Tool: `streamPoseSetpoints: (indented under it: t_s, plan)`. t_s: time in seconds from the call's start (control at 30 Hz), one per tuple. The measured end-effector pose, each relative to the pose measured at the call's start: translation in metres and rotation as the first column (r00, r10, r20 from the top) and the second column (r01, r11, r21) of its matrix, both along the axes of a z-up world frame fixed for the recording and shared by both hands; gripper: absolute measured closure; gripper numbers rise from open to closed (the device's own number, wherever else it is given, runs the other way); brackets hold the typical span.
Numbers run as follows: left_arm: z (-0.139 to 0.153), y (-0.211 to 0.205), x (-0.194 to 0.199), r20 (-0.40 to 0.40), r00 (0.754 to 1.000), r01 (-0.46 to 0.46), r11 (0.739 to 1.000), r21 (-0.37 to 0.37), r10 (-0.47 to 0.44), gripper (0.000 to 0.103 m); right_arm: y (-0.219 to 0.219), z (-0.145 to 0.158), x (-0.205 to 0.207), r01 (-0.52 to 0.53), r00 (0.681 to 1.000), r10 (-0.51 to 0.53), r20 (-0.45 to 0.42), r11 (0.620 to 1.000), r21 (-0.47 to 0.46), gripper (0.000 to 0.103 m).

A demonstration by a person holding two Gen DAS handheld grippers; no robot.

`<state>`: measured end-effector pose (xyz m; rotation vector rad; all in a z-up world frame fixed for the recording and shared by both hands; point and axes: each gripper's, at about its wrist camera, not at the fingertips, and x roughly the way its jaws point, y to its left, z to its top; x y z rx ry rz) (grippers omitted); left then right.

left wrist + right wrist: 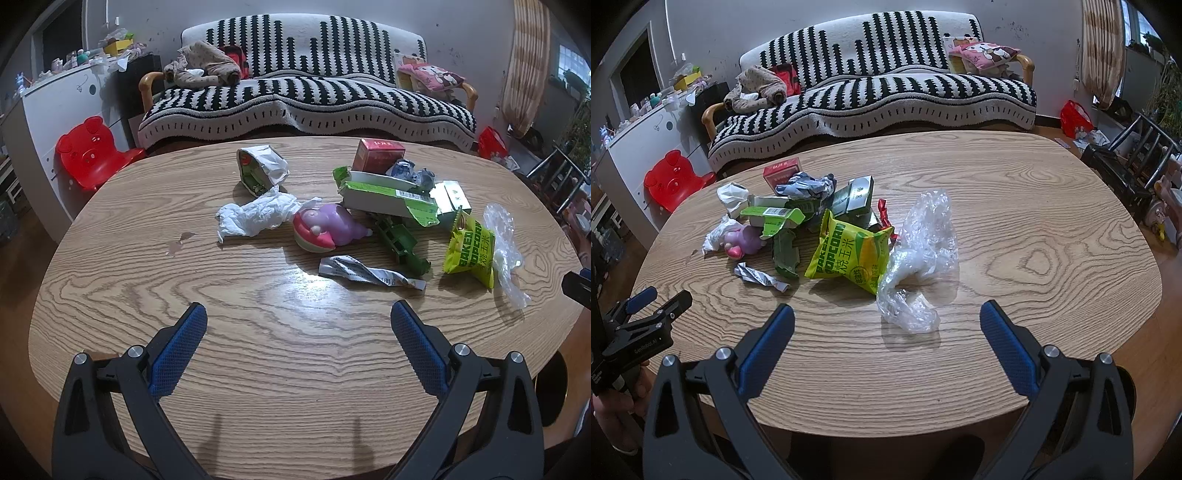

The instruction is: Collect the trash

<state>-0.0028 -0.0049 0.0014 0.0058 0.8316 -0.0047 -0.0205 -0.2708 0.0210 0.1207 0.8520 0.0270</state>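
A: Wood-grain table [1034,229] carries the whole heap of rubbish; take the yellow popcorn bag [849,251] as the marker. Where does the rest lie?

B: Crumpled clear plastic [919,254] touches its right edge. A twisted silver wrapper [759,277] lies left of it, toward the table's front edge. A green carton [772,218] sits behind it on the left, a pink toy [742,240] and white tissue [714,232] further left, and a red box [781,173] at the back.

A: And the grippers?

B: Right gripper [886,317] is spread wide and empty, hovering in front of the bag. Left gripper [298,314] is likewise spread and grasps nothing, nearer than the wrapper
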Motion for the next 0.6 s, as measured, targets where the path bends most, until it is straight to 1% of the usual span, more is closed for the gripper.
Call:
streamPoseSetpoints:
  t_s: [0.3, 0.37, 0.6]
  plan:
    - [-0.0035, -0.0022, -0.0004, 0.0, 1.0, 0.001, 1.0, 0.0, -0.001, 0.006, -0.0005, 0.0001, 0.0002, 0.001, 1.0, -0.001, -0.002, 1.0, 0.002, 0.006]
    - [0.0003, 0.0003, 0.0, 0.0, 1.0, -0.001, 1.0, -0.002, 0.001, 0.006, -0.0004, 0.0002, -0.0002, 0.001, 1.0, -0.001, -0.001, 1.0, 0.002, 0.006]
    - [-0.0008, -0.0002, 0.0001, -0.001, 1.0, -0.001, 1.0, -0.002, 0.001, 0.006, -0.0003, 0.0003, 0.0001, 0.0, 1.0, 0.0, -0.002, 1.0, 0.002, 0.006]
